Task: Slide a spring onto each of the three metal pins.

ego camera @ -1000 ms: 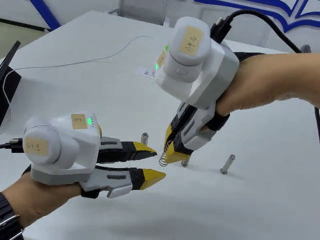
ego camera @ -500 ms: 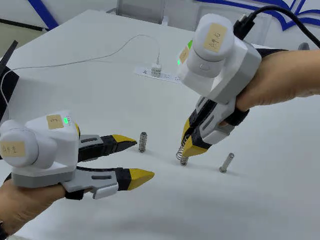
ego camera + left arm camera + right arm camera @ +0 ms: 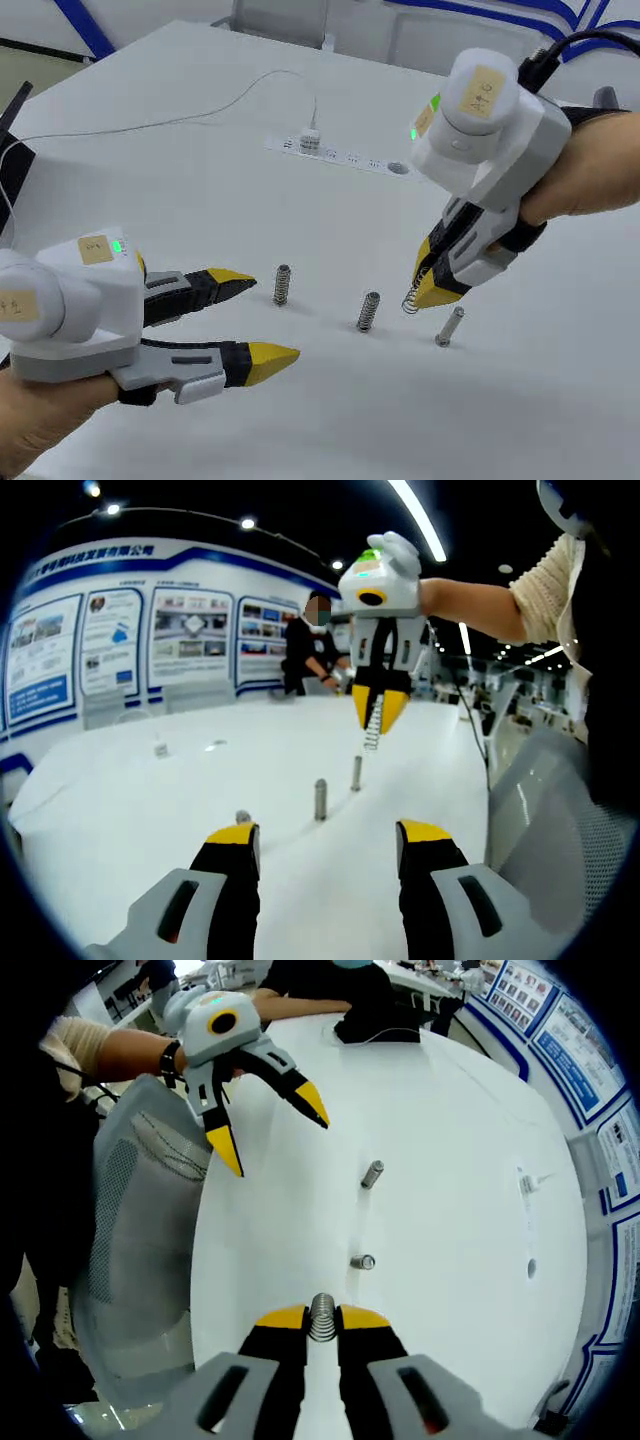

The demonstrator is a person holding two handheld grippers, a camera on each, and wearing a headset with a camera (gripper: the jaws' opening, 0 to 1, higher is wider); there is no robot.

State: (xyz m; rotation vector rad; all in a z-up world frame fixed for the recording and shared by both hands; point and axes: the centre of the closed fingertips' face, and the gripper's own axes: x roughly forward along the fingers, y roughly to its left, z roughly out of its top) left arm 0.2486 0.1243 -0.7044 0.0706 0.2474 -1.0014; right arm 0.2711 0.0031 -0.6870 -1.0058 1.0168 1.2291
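Right claw (image 3: 428, 290) — closed on a small coiled steel spring (image 3: 411, 300) — hangs just left of the bare upright metal pin (image 3: 450, 326) on the white worktop (image 3: 200, 200). Two spring-sleeved pins (image 3: 369, 311) stand further left. Left claw (image 3: 275, 318) — jaws spread, empty — lies beyond them.

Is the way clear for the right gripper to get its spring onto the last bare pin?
Probably yes: the right gripper, shut on the spring, hovers just beside the bare pin, with nothing between them.
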